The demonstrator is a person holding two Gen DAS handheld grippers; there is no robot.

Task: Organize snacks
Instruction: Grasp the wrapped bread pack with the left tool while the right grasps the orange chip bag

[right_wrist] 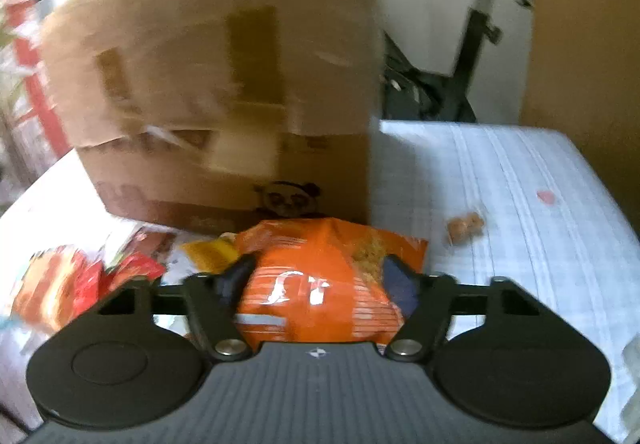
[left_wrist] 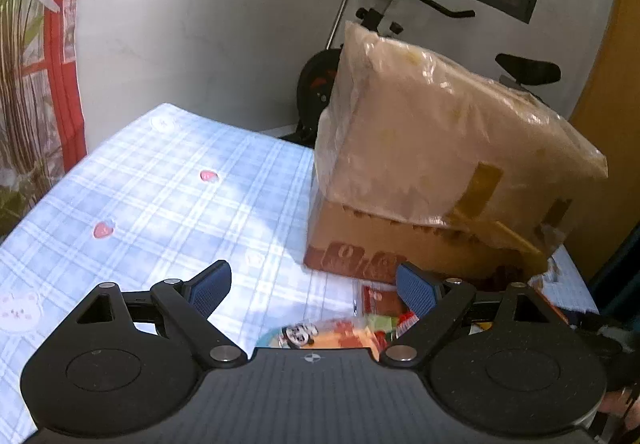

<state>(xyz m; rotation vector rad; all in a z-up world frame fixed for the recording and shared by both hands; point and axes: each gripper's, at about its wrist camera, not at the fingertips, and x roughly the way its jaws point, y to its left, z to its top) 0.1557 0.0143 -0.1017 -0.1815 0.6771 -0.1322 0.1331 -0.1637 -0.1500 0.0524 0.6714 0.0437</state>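
Cardboard box (right_wrist: pixel 224 103) stands closed behind orange snack bag (right_wrist: pixel 320 284).

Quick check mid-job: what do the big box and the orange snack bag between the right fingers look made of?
Box: brown corrugated cardboard, matte, with tan tape strips; the left wrist view shows a glossy, crinkled clear plastic wrap over its upper part. Orange snack bag: thin plastic or foil film, shiny, creased and puffed. Blur leaves the film type open.
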